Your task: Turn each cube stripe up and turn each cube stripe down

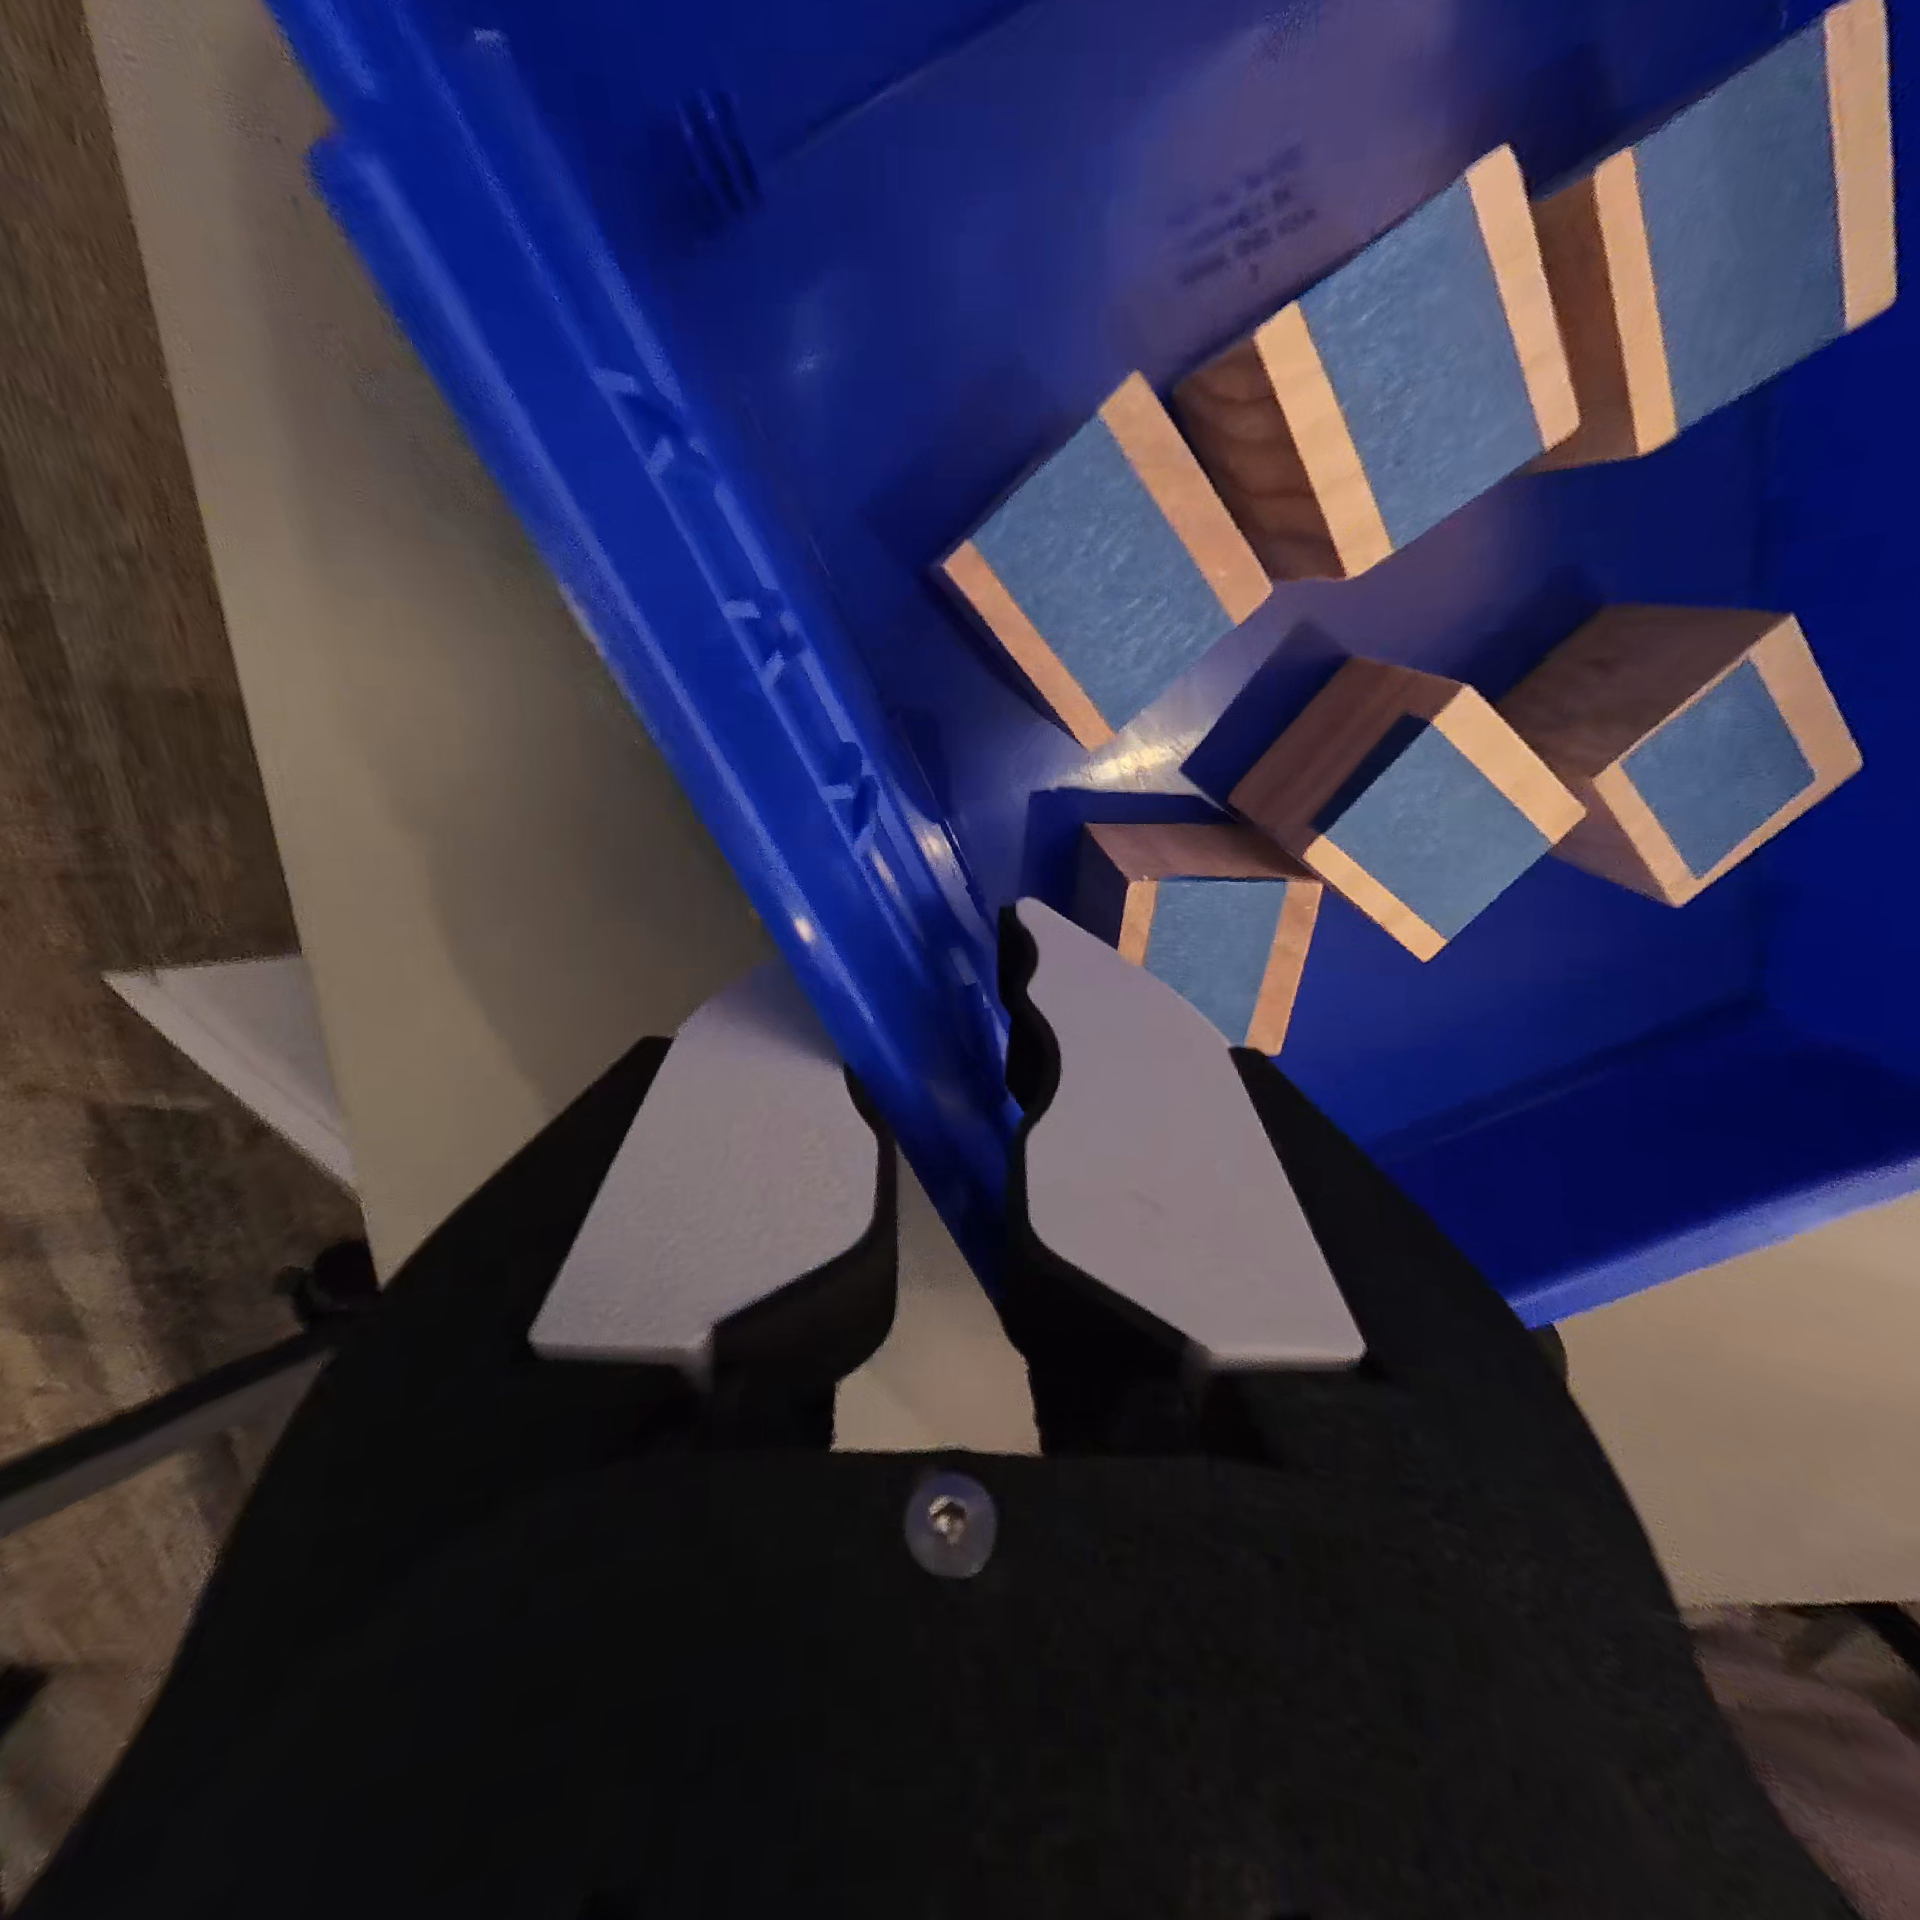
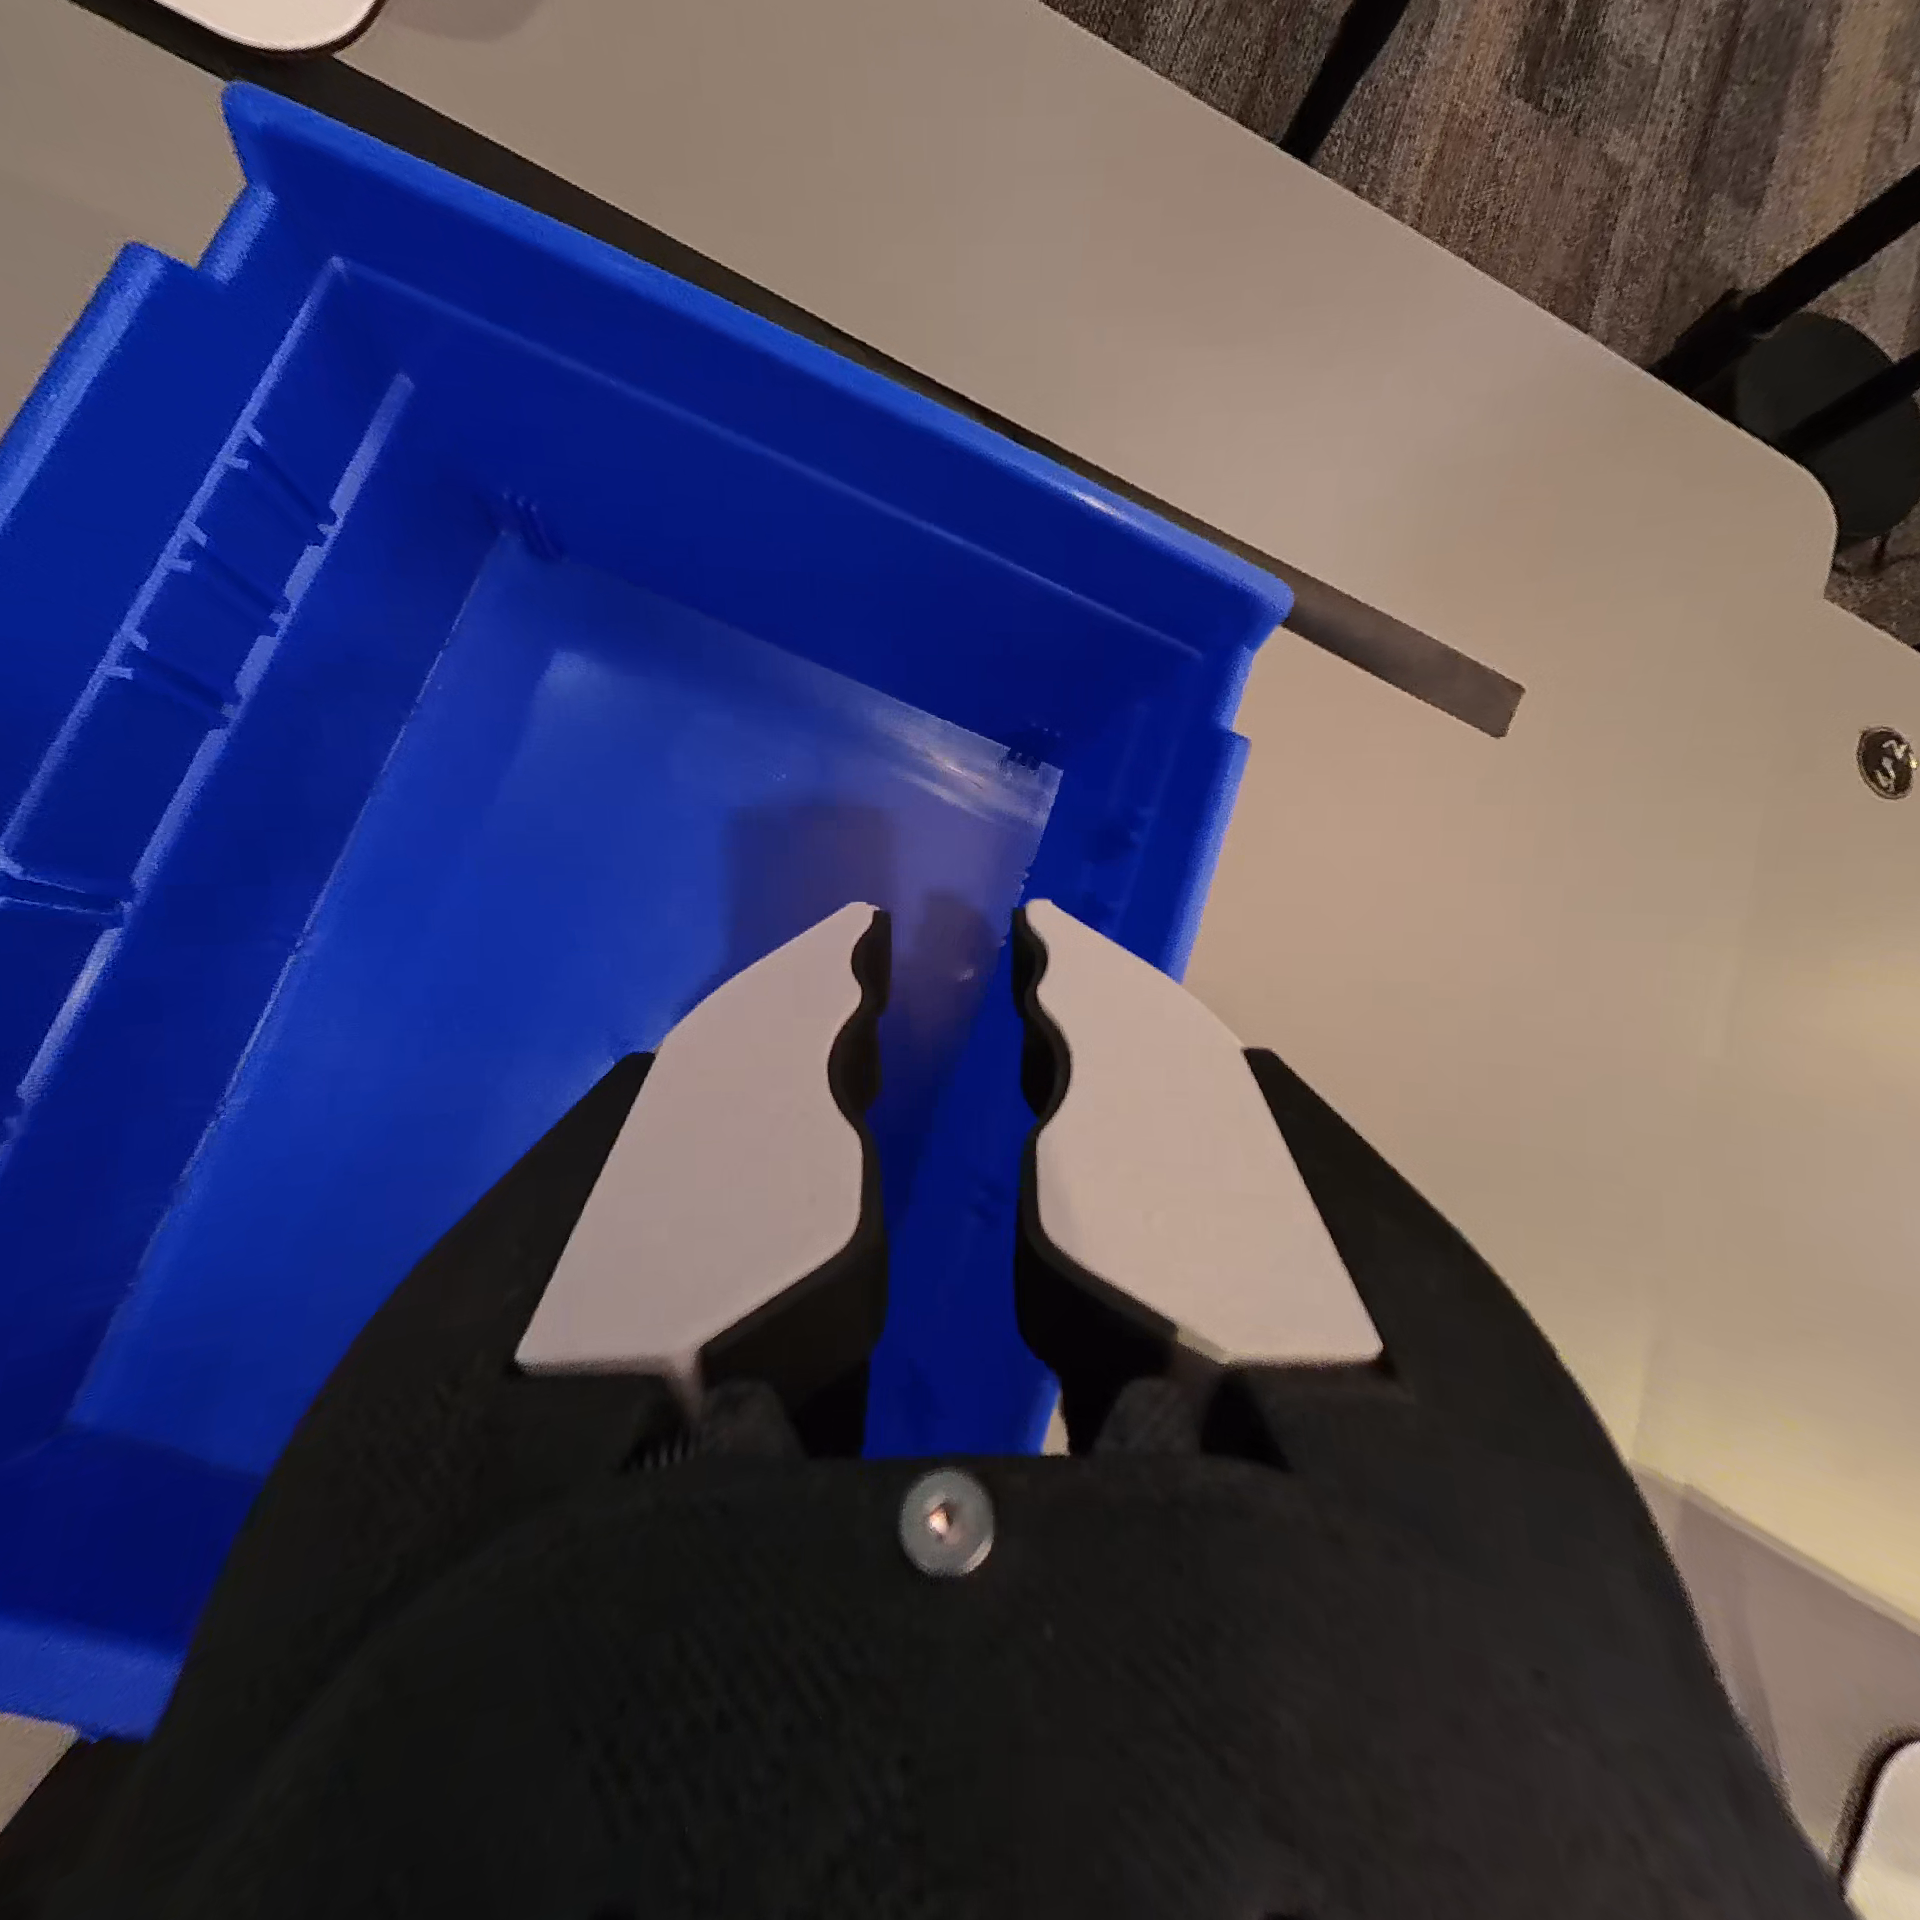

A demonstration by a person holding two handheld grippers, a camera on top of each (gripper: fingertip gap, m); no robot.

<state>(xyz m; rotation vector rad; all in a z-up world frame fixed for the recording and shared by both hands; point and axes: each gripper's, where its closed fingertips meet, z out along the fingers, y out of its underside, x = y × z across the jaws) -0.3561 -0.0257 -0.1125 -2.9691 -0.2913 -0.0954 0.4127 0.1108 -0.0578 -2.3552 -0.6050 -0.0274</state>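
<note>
The left hand-held gripper (image 1: 940,997) is clenched on the blue bin's (image 1: 790,665) side wall; six cubes (image 1: 1107,561) lie stripe up in the frame's right half. The right hand-held gripper (image 2: 948,925) straddles the bin wall, whether clamped I cannot tell

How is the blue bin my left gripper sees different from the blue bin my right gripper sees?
The left view's bin holds six wooden cubes, blue stripes showing; the right view's bin shows no cubes on the floor in view. The left gripper straddles its bin's left-hand wall; the right gripper straddles its bin's right-hand wall. Both bins are blue plastic, each with a wall between the fingers.
</note>
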